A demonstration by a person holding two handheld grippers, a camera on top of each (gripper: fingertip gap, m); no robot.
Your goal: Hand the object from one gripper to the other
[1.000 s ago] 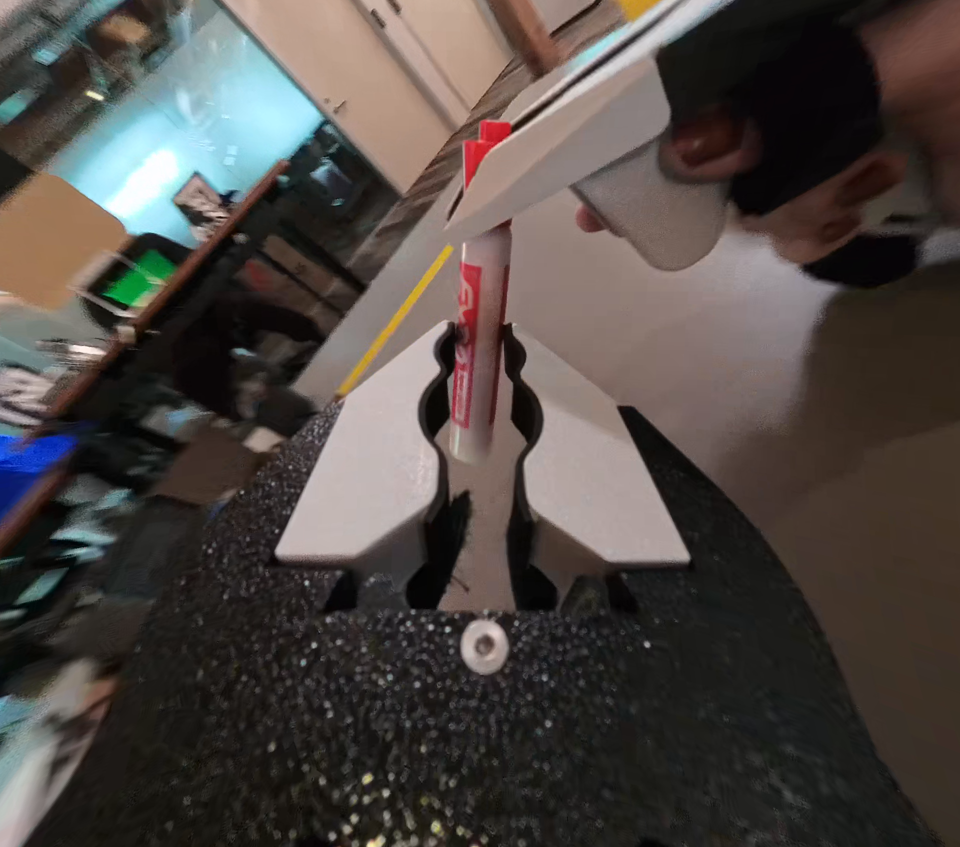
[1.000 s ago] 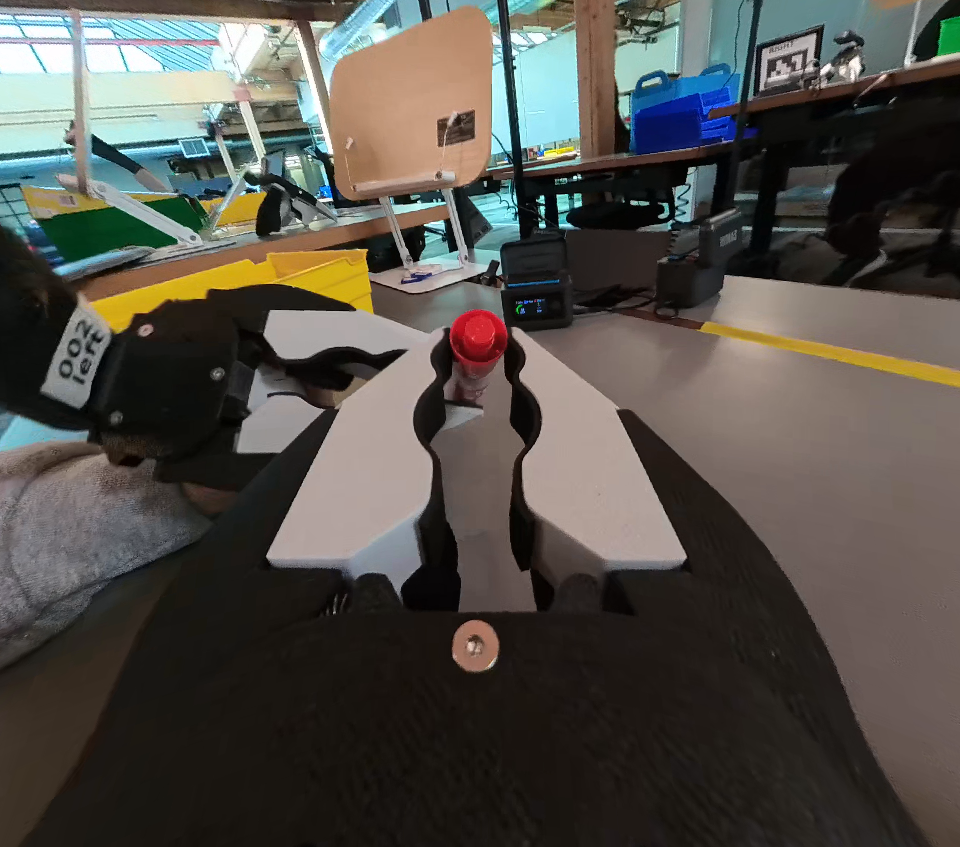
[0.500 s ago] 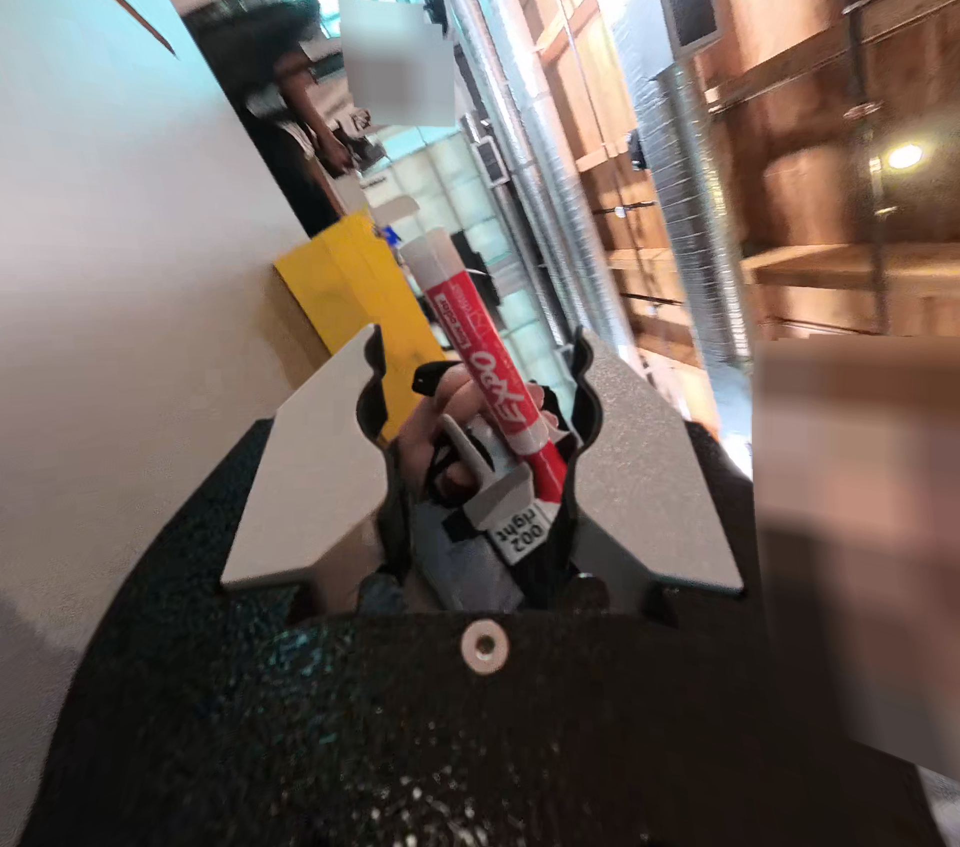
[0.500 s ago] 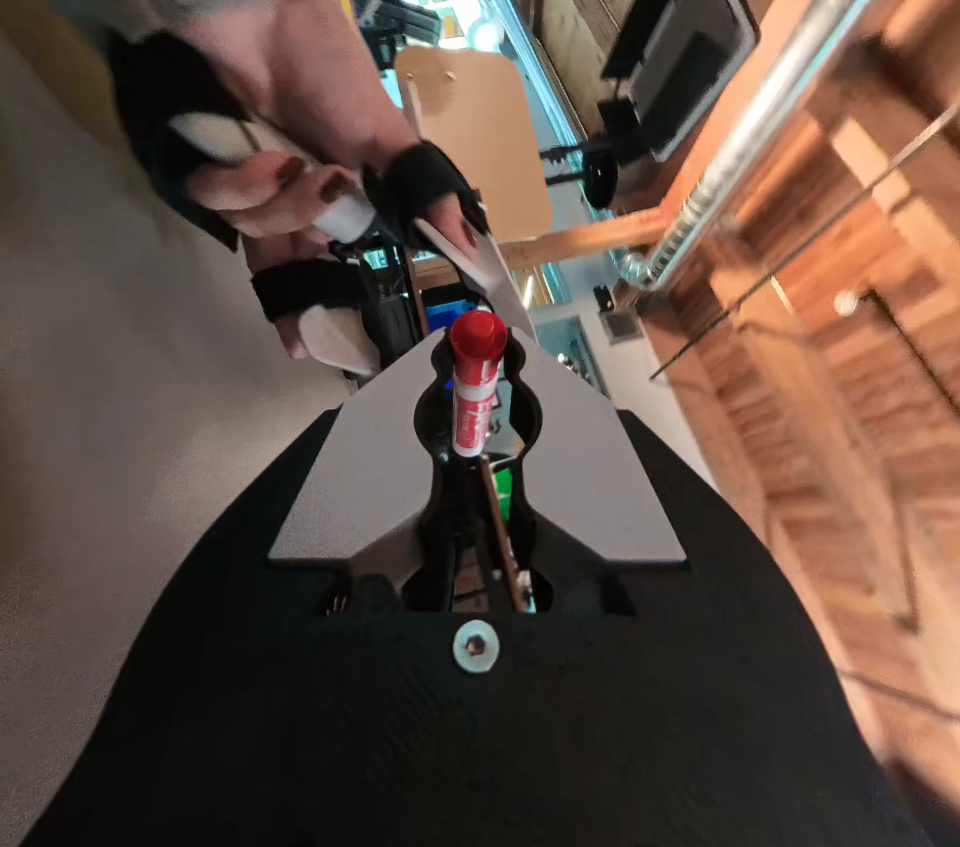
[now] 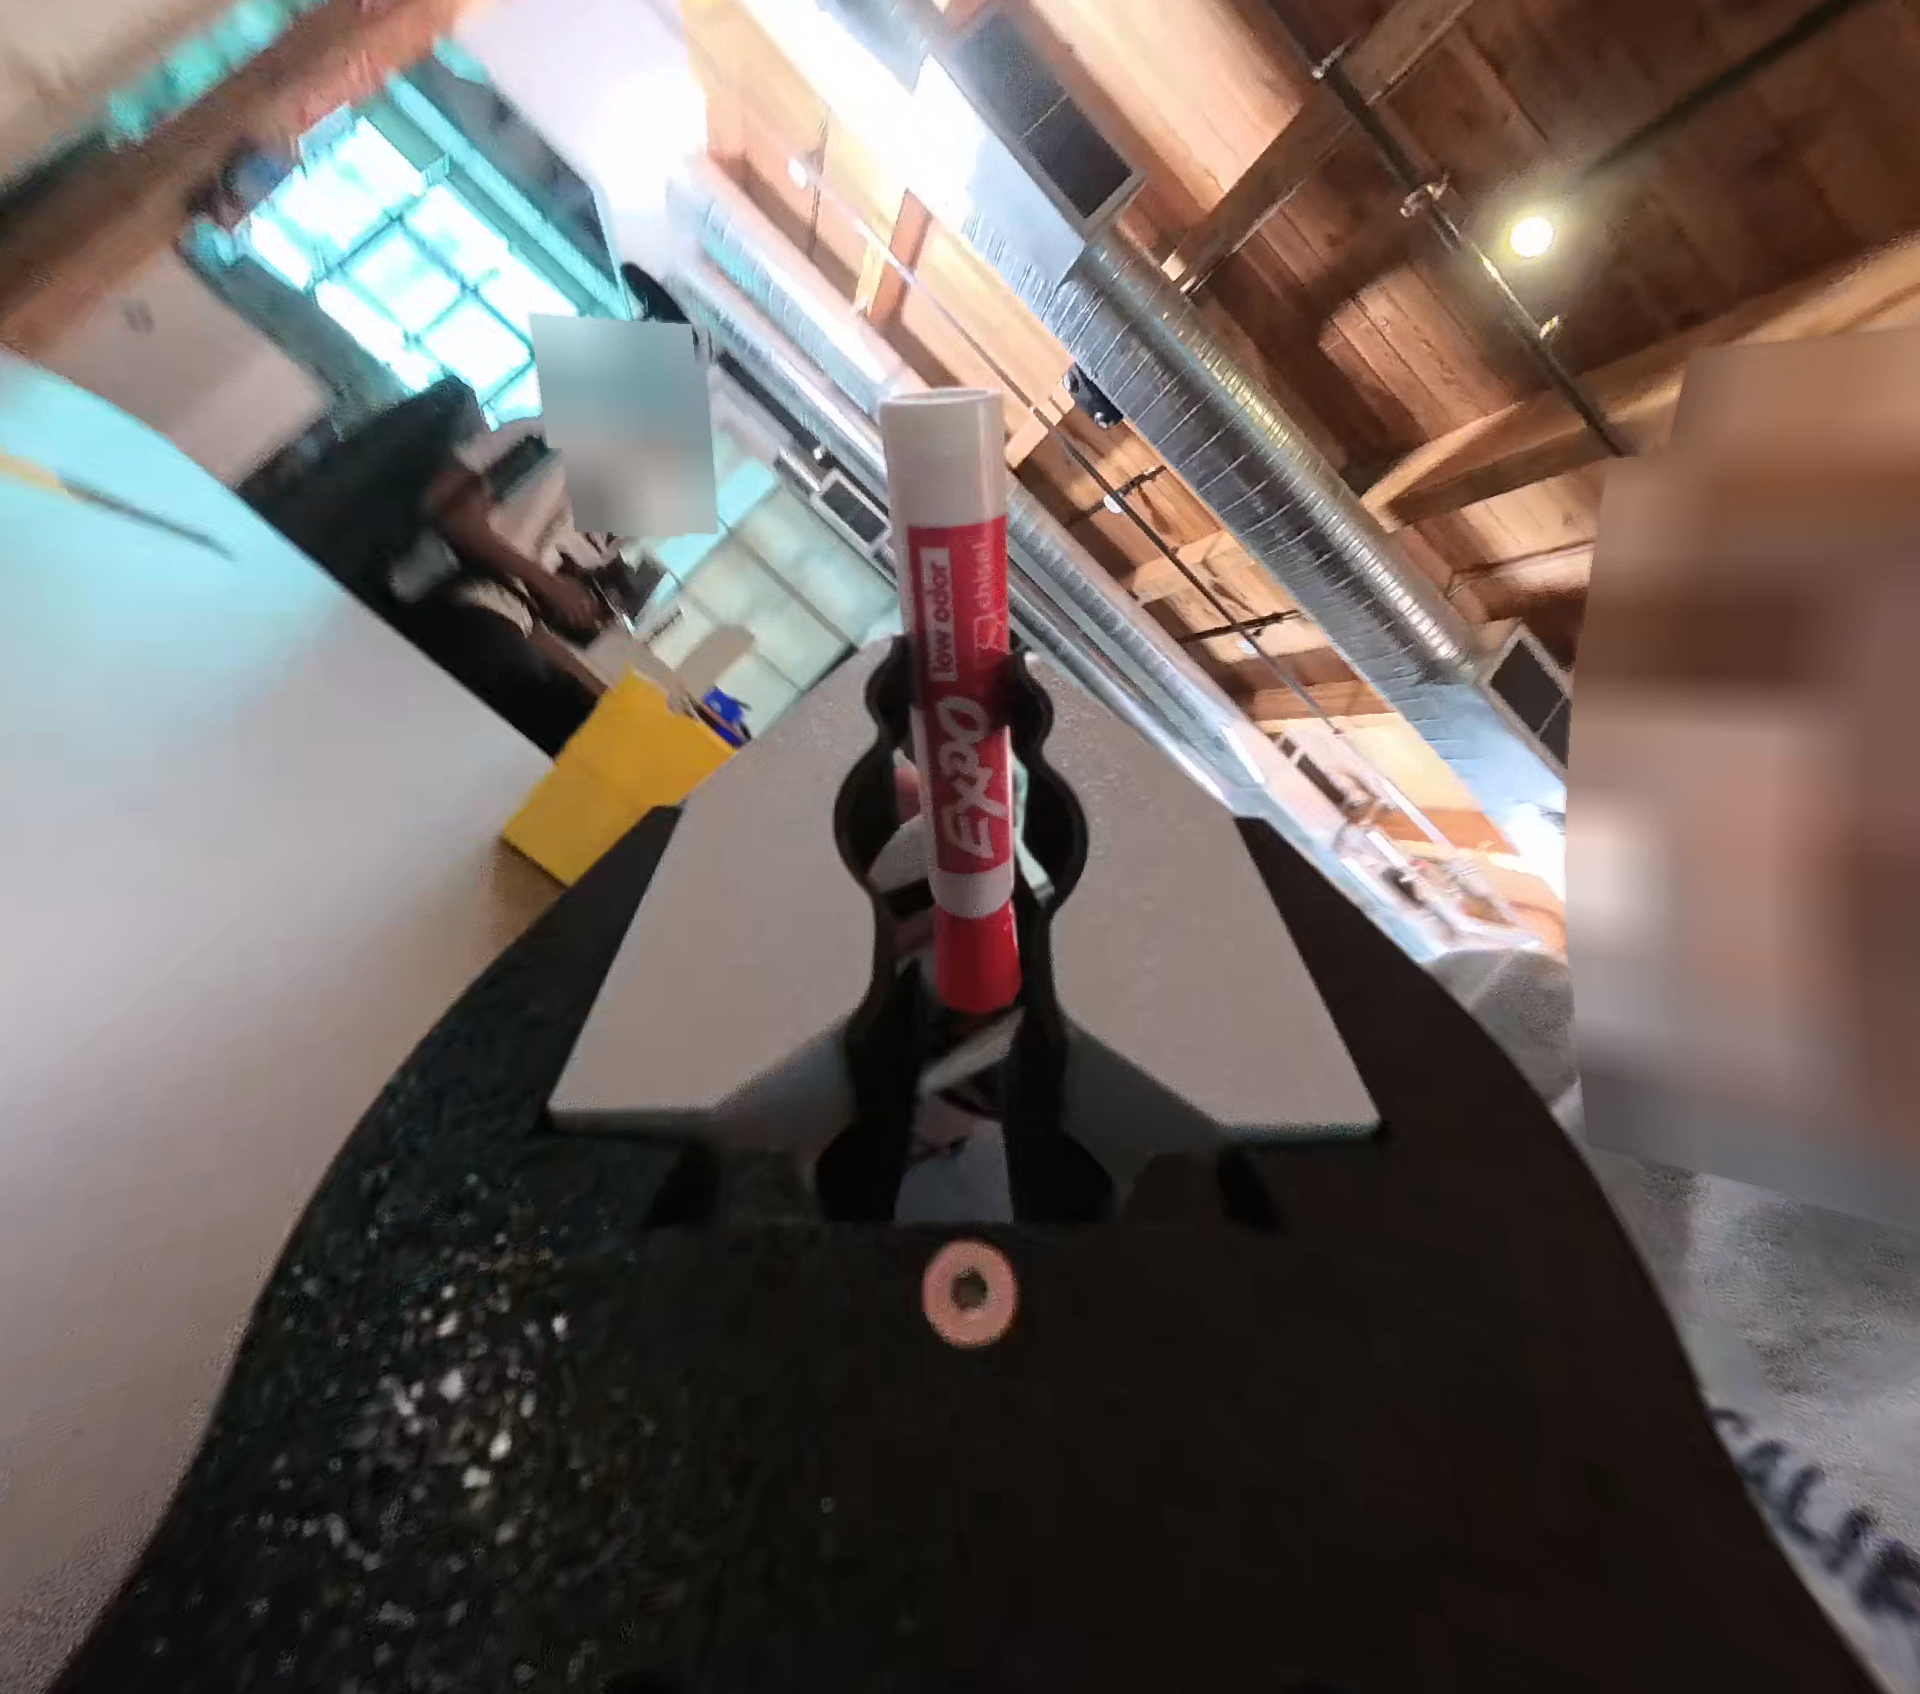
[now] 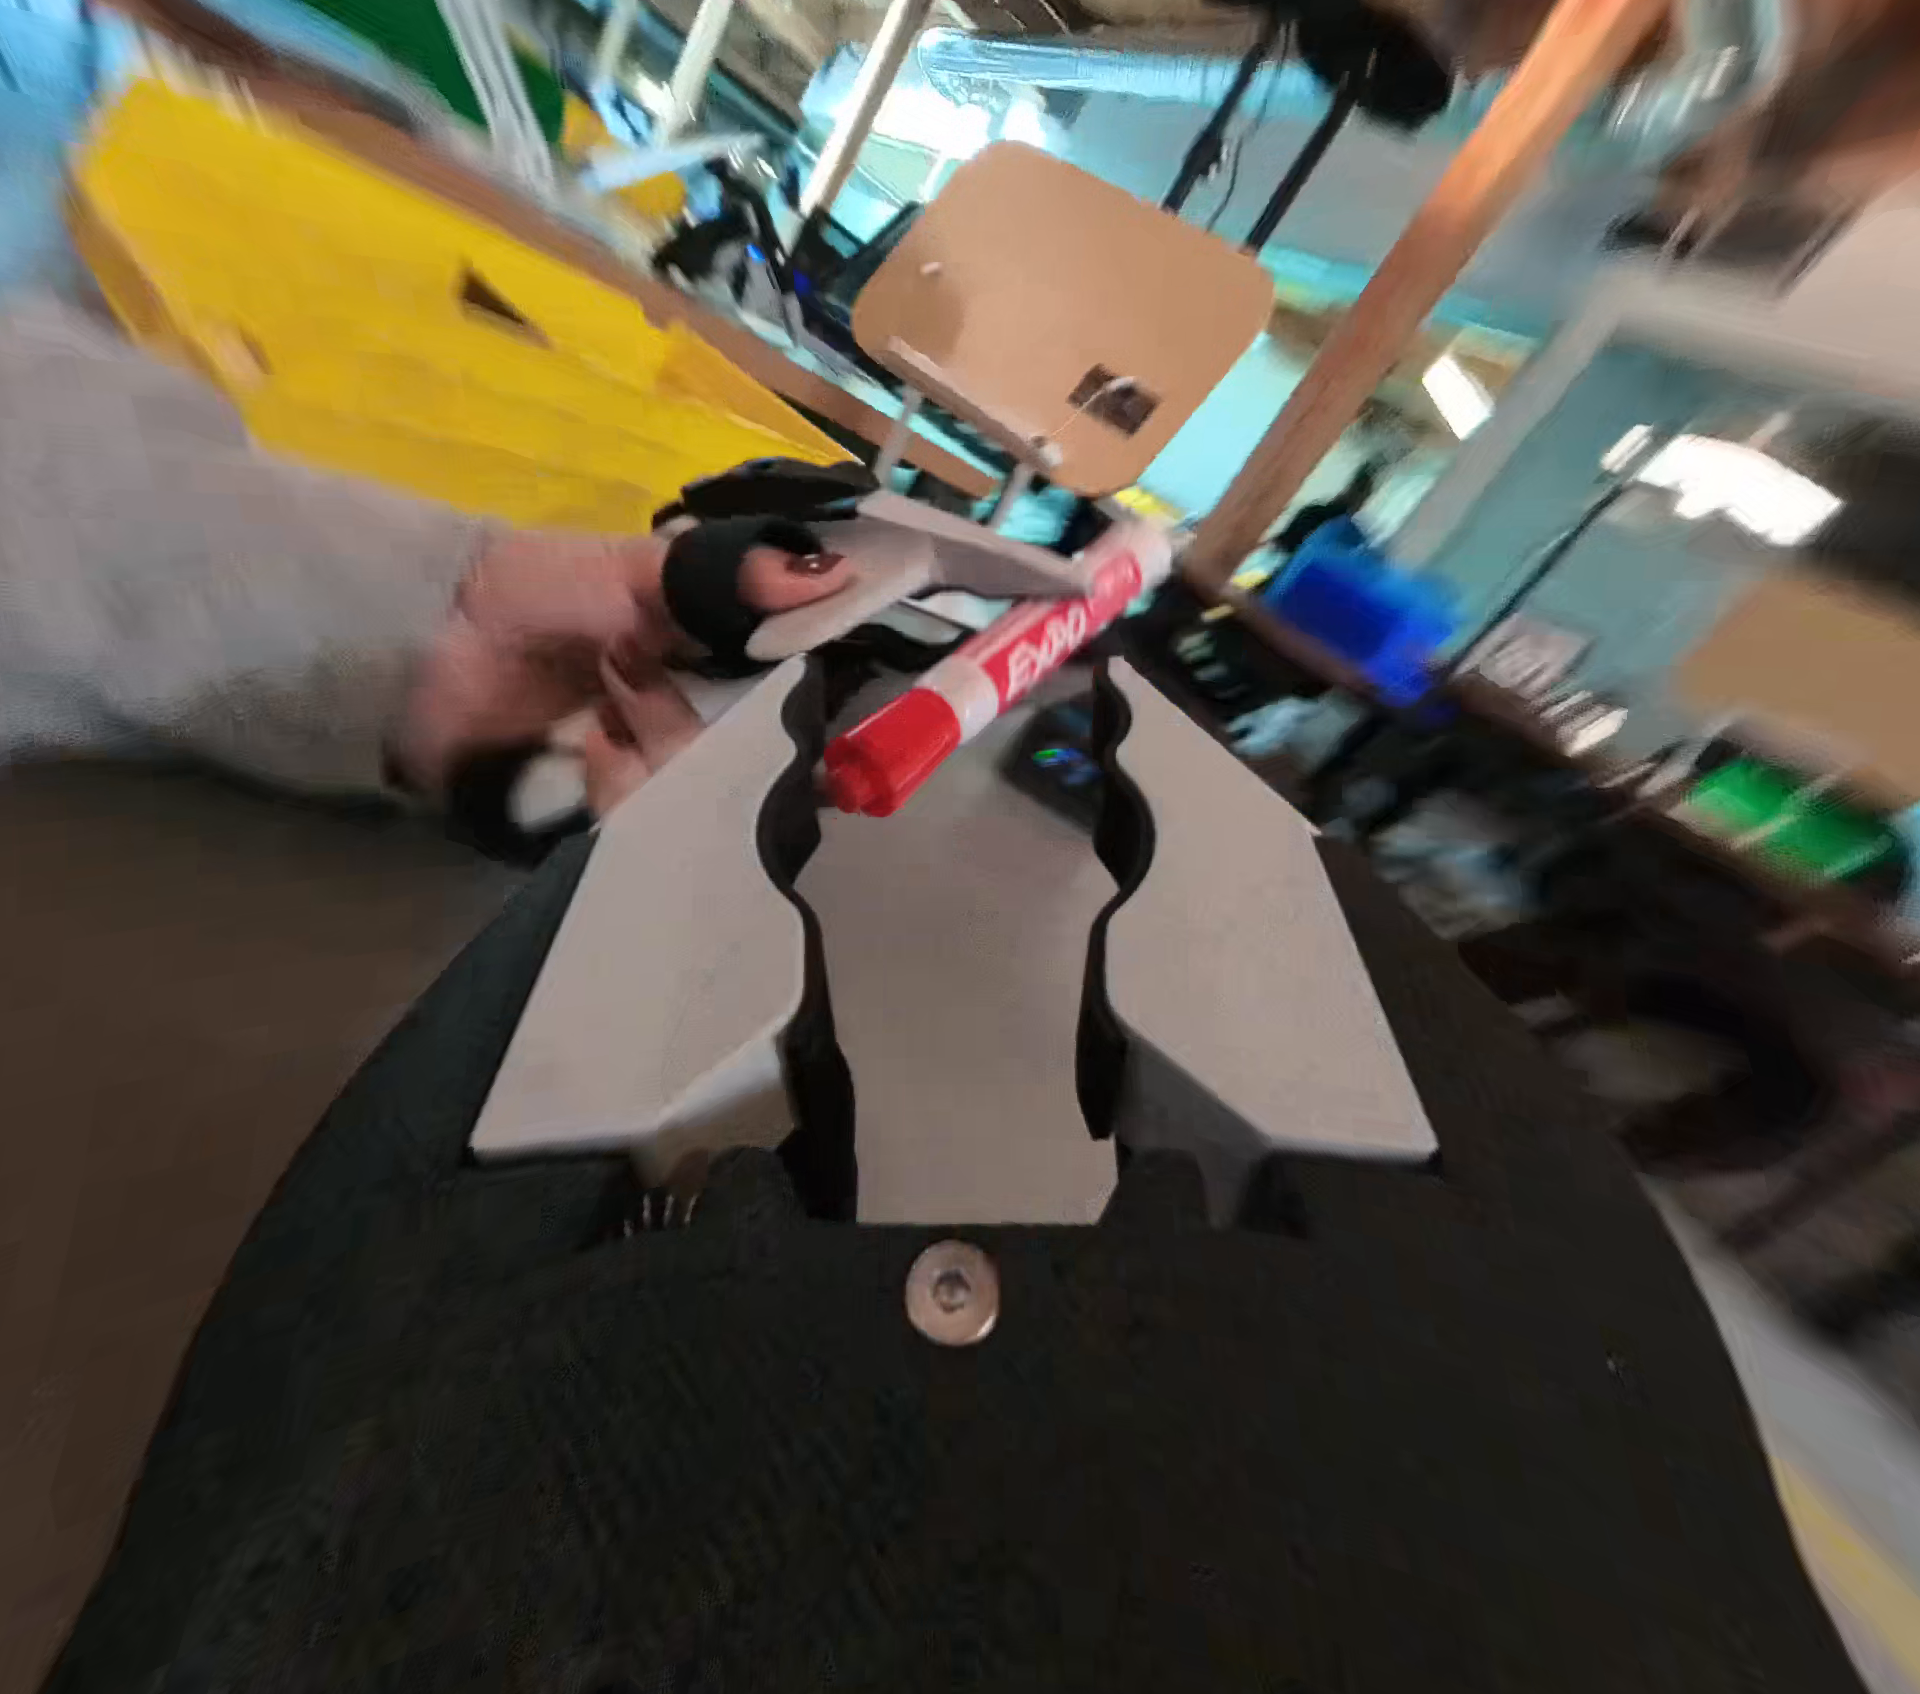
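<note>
A red-and-white marker [image 5: 951,709] stands upright between the fingers of my left gripper [image 5: 951,657], white end up and red cap down. The left gripper is shut on its middle. In the right wrist view the marker [image 6: 997,668] lies slanted, held by the left gripper's white fingers [image 6: 935,548] in a person's gloved hand [image 6: 561,636]. My right gripper [image 6: 956,678] is open and empty. The marker's red cap sits just in front of its left fingertip, with a wide gap between the fingers. The right wrist view is blurred.
A grey table [image 5: 208,813] lies at the left with a yellow bin [image 5: 613,782] on it, also in the right wrist view [image 6: 395,356]. A person [image 5: 488,553] sits beyond. A tan board on a stand [image 6: 1060,314] and a blue bin [image 6: 1361,616] stand behind.
The right gripper, shut on the marker before, has opened and let go. The left gripper has closed on the marker and holds it alone. Both views have swung round.
</note>
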